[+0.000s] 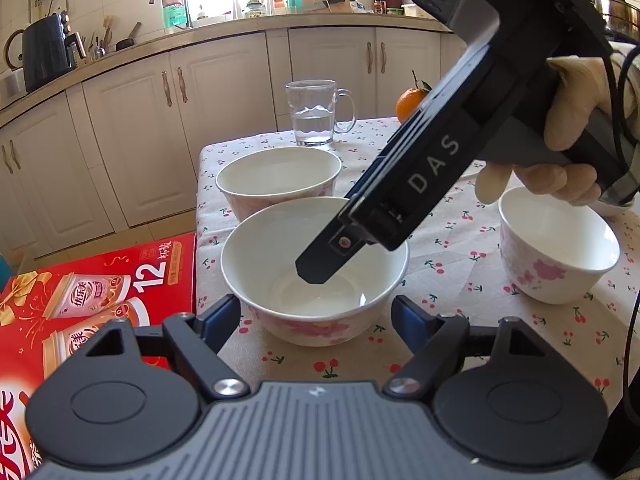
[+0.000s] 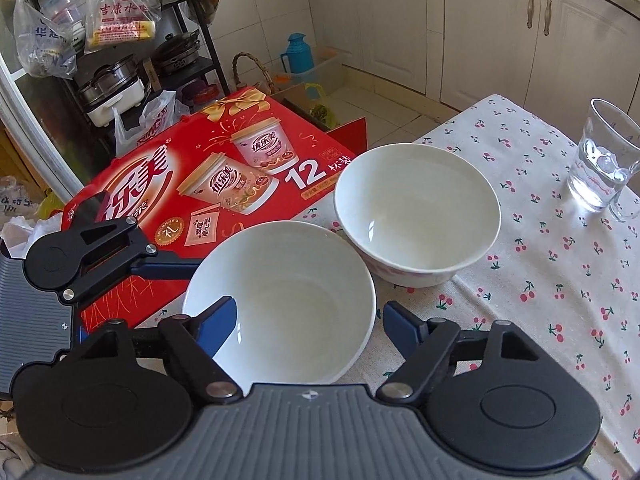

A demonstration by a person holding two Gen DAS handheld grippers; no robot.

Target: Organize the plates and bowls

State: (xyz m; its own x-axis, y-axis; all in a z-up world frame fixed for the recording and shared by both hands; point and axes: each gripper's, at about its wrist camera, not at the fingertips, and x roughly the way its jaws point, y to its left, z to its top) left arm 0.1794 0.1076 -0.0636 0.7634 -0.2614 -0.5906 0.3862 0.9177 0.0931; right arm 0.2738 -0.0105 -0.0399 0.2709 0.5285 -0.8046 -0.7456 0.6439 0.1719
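Bowls: three on the tablecloth [image 1: 460,280]; the near bowl [image 1: 316,272] is the landmark, with the far bowl [image 1: 280,176] just behind it and the small bowl [image 1: 556,244] well off to its right.
Red box [image 1: 92,300]: just left of the near bowl, beside the table edge.
Glass mug [image 1: 316,114]: behind the far bowl, part full of water.
Orange [image 1: 410,104]: behind the near bowl, to the right of the mug.
Risk, left side: the near bowl sits close to the table's left edge; a sideways shove from either tool could likely slide it toward the box.
Risk, rim grip: a pinch on one thin, glazed wall may slip or tip the bowl on lifting.
Risk, crowding: both tools work the same bowl, so they may knock each other or the far bowl.
Left gripper [image 1: 316,320]: fingers apart, one on each side of the near bowl's nearest wall, low by its base; no clear contact, nothing held.
Right gripper [image 2: 308,324]: fingers apart, straddling the near bowl's right rim, one finger inside the bowl and the other just outside; pads not seen pressing, nothing held.
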